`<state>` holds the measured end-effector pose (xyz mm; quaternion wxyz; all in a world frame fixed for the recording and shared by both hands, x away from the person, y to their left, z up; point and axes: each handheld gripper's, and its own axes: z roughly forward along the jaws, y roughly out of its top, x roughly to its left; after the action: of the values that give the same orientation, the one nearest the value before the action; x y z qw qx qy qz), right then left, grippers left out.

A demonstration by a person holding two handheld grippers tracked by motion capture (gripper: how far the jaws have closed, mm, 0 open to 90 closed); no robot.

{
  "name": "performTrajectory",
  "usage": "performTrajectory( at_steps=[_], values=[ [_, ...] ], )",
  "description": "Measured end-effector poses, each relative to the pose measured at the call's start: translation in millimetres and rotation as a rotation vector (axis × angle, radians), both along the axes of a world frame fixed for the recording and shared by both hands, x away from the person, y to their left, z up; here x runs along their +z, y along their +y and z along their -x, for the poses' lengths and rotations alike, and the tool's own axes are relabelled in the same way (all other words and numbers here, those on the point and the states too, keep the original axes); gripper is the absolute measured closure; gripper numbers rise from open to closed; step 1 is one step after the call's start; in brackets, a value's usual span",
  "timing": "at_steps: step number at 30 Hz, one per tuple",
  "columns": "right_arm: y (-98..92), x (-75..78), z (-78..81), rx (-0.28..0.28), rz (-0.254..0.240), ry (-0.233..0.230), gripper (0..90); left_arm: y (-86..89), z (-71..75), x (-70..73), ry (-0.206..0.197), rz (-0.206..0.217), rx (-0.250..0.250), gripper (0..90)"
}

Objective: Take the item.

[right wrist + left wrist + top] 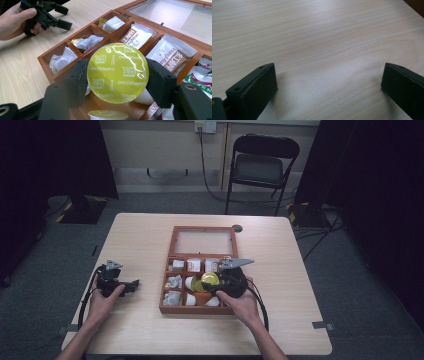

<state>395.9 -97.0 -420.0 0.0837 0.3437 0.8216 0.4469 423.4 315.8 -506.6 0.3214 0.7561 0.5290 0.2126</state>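
A round coffee capsule (pixel 117 60) with a yellow-green foil lid printed "Dolce Gusto Cappuccino" is clamped between the two black jaws of my right gripper (pixel 117 75). It hangs over the middle compartments of a wooden compartment box (pixel 47 58). From above, the capsule (pixel 210 279) and right gripper (pixel 209 286) sit over the box (pixel 172 309) near its front right. My left gripper (pixel 133 285) rests on the table left of the box, and its jaws (pixel 328 82) stand wide apart over bare wood. It also appears far off as the left gripper (pixel 60 17) in a hand.
The box's glass lid (pixel 204 241) lies open toward the far side. Its compartments hold tea bags (pixel 87 42), printed sachets (pixel 136 36) and another capsule (pixel 108 115). A small dark disc (pixel 237 228) lies behind the box. A folding chair (pixel 262 165) stands beyond the table.
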Motion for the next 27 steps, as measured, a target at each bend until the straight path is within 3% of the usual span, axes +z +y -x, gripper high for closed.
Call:
performTrajectory(
  at_steps=[27],
  values=[
    [-18.1, 20.5, 1.6, -0.032, -0.049, -0.045, 38.8, -0.1, 0.2, -0.1, 0.001, 0.002, -0.003, 0.0]
  ],
)
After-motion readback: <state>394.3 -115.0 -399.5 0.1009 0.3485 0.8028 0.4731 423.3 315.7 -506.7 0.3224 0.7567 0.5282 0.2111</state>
